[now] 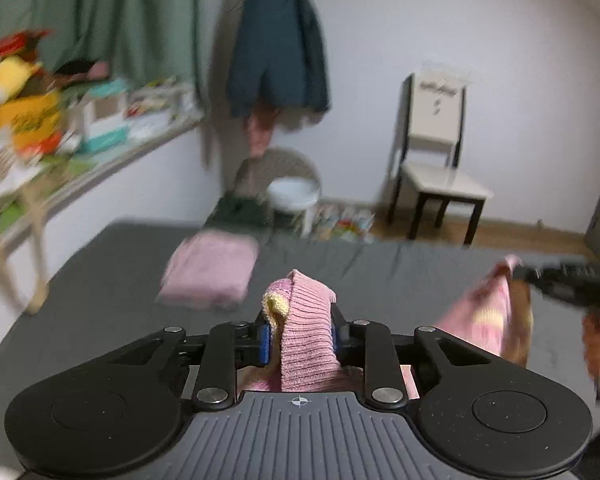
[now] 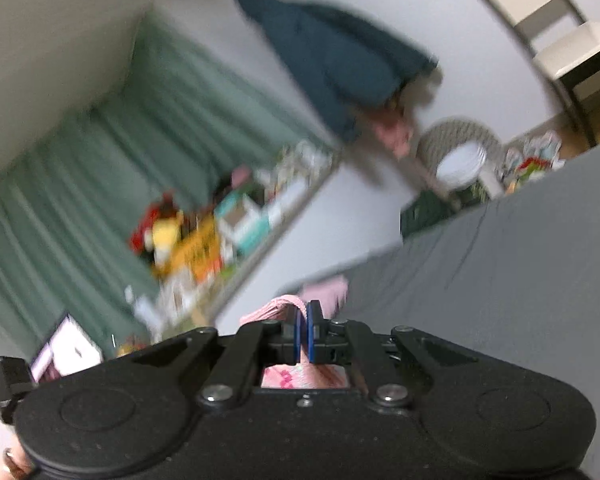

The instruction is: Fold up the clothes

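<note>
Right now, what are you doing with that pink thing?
A person is folding clothes on a grey bed. Each hand holds a tool: the left tool and the right tool both pinch a pink knitted garment, lifted off the bed. Another pink piece already lies folded further back.

dim indoor light | heavy motion blur | fisheye edges dark, bent
</note>
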